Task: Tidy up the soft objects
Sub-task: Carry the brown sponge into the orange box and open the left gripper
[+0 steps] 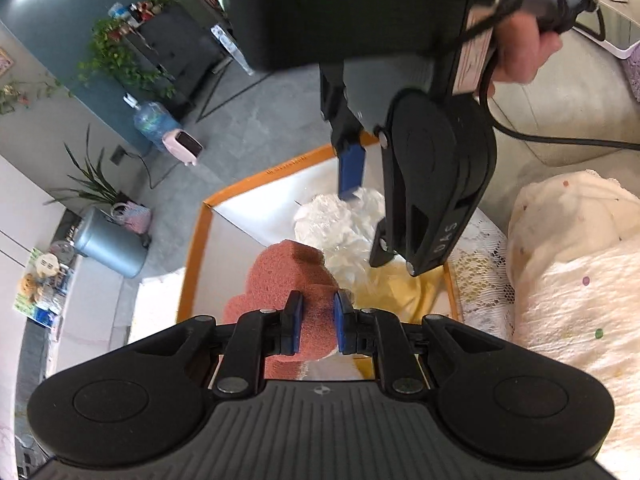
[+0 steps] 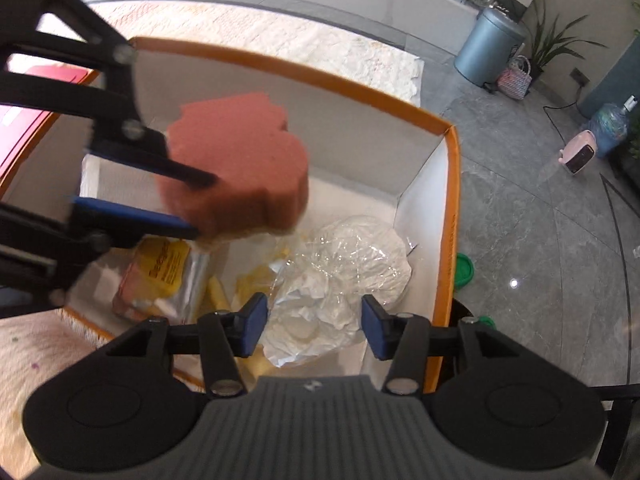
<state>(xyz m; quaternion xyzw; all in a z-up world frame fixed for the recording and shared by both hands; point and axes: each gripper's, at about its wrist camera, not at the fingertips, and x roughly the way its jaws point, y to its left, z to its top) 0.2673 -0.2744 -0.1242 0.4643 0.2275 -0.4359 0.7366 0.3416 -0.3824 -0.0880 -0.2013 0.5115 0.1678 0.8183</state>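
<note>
My left gripper is shut on a reddish-brown sponge and holds it over the orange-rimmed white box. In the right wrist view the sponge hangs above the box, pinched by the left gripper. My right gripper is open and empty, above a white crumpled bundle in clear plastic inside the box. It also shows in the left wrist view, over the same bundle.
The box also holds a yellow-labelled packet and yellow items. A cream blanket lies to the right on a lace cloth. On the floor stand a grey bin, a green lid and a water bottle.
</note>
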